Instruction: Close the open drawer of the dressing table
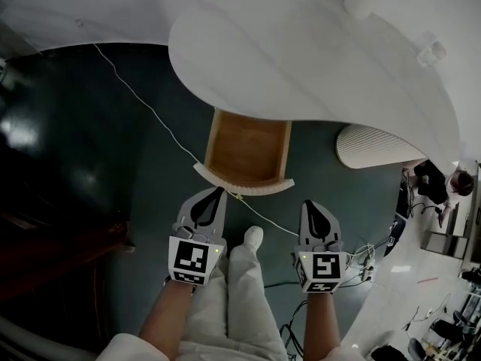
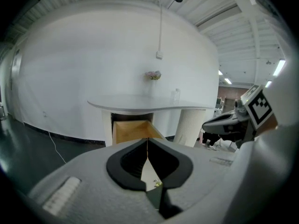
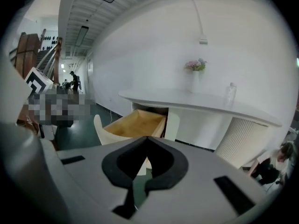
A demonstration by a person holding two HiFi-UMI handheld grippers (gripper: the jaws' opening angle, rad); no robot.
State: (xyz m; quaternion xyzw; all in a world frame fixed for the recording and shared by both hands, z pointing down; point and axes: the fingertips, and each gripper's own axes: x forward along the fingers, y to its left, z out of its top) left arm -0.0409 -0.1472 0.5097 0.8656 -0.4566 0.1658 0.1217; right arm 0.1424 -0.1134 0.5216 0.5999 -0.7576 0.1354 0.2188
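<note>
The left gripper (image 1: 216, 195) and right gripper (image 1: 311, 205) had their jaws pressed together on nothing, just short of the drawer (image 1: 248, 153), which stood pulled out from under the table (image 1: 301, 59). A shoe (image 1: 253, 237) was between them. A white cable (image 1: 150, 111) crossed the floor under the drawer front, and a ribbed pedestal (image 1: 372, 147) stood to the right.
</note>
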